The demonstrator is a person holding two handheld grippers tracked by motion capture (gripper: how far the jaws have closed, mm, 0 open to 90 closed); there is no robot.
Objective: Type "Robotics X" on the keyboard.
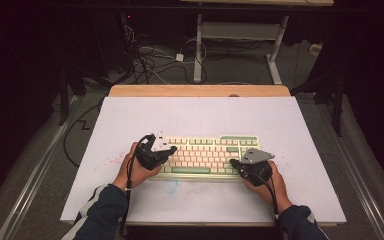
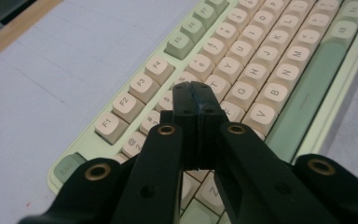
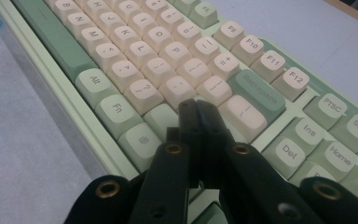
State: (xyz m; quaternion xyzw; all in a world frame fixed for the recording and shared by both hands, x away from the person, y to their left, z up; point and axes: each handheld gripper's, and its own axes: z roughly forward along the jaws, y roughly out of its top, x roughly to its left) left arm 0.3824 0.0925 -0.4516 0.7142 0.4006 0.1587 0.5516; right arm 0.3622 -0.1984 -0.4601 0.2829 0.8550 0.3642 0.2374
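a pale green keyboard with cream and sage keycaps (image 1: 207, 156) lies in the middle of a white sheet covering the wooden table (image 1: 280, 125), its long side across the person's front. from the left end of that keyboard the legends read esc, f1, f2, f3, f4 along the top row, then letters t, g, v, b, h, n further in. toward its right end i can read alt, fn, backspace, f9 to f12, ptsc, sclk, ins, del and home.

the left black two-jaw gripper (image 2: 196, 95) sits over the keyboard's left end, held from below by the left hand (image 1: 132, 172), palm up under the tool, with its nose aimed in across the keys. its jaws are pressed flat together with nothing between them, tips hanging just above the number row near the t key.

the right black two-jaw gripper (image 3: 196, 108) sits over the keyboard's lower right corner, gripped by the right hand (image 1: 270, 182) with its grey three-cornered plate (image 1: 256, 156) on top. its jaws are also closed tight on nothing, tips near the cream key below backspace.

both dark sleeves come in from the table's near edge.
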